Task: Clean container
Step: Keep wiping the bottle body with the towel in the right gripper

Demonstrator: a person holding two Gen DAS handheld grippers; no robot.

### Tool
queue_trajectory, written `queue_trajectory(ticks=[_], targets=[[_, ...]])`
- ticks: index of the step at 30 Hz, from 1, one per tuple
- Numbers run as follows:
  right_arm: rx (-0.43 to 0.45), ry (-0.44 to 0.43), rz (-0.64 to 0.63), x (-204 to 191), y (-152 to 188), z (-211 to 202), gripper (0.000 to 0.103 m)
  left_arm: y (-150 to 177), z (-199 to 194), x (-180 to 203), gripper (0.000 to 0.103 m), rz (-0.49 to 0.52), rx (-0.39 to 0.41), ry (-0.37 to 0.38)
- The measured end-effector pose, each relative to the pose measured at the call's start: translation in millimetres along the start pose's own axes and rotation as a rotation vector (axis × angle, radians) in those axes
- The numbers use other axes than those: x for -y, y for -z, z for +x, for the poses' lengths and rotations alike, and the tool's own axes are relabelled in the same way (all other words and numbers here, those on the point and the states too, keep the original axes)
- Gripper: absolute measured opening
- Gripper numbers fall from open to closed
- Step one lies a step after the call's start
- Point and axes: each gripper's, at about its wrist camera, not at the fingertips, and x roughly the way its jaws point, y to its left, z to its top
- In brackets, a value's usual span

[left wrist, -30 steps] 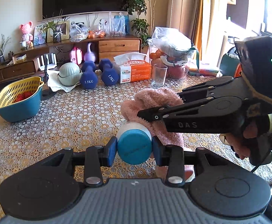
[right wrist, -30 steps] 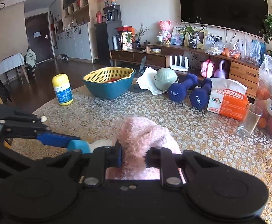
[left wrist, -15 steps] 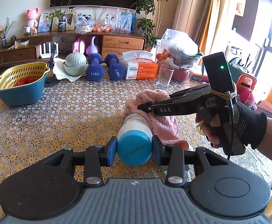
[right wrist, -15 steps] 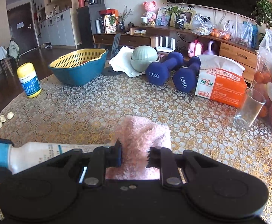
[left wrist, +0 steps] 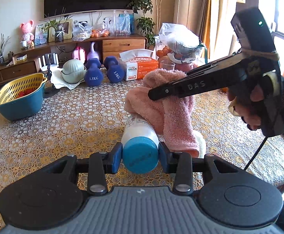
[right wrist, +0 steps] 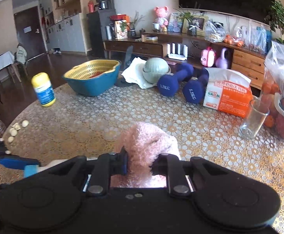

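My left gripper [left wrist: 140, 156] is shut on the blue cap of a white bottle [left wrist: 138, 130], which lies level and points away from me. A fluffy pink cloth [left wrist: 167, 107] drapes over the bottle's far end. From the right, the other gripper reaches in with the cloth pinched at its tip. In the right wrist view, my right gripper [right wrist: 140, 164] is shut on the pink cloth [right wrist: 147, 146]. The bottle's blue cap [right wrist: 30, 170] and the left gripper's blue fingers [right wrist: 17, 161] show at the lower left there.
A teal basin with a yellow strainer [left wrist: 19, 97], two blue dumbbells [left wrist: 102, 72], an orange tissue pack [left wrist: 140, 68], a drinking glass [right wrist: 254, 120] and bagged fruit [left wrist: 179, 46] stand on the patterned table [left wrist: 73, 117]. A yellow-lidded jar [right wrist: 43, 89] and garlic cloves [right wrist: 17, 127] lie at the left.
The right gripper with the cloth has moved along the bottle toward its far end and risen. The bottle stays clamped in the left gripper.
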Motion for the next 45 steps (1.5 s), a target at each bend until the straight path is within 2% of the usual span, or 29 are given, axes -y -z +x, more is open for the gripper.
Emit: queue_trajectory(ticks=[5,9,11,20,26,33,38,45], targets=[[0.026,-0.104,-0.104,-33,-10,-33,0.018,-1,-1,8,0.038,0.026,0.013,-0.020],[0.032,-0.172,-0.163,-58,-14,-44,0.018,-2,-1,11,0.039,0.038,0.021,-0.027],[0.014,-0.203,-0.187,-67,-15,-42,0.018,-3,-1,12,0.039,0.040,0.023,-0.029],[-0.140,-0.226,-0.343,-86,-27,2,0.019,3,-1,7,0.039,0.009,0.021,-0.017],[-0.197,-0.179,-0.452,-91,-33,28,0.019,4,-1,9,0.039,0.018,0.029,-0.013],[-0.239,-0.111,-0.456,-71,-34,57,0.019,3,0,6,0.039,0.010,0.027,-0.008],[-0.264,-0.049,-0.413,-47,-34,77,0.019,2,0,3,0.039,-0.009,0.028,-0.001],[-0.256,0.000,-0.270,-11,-31,90,0.019,-2,1,0,0.039,-0.013,0.042,0.005]])
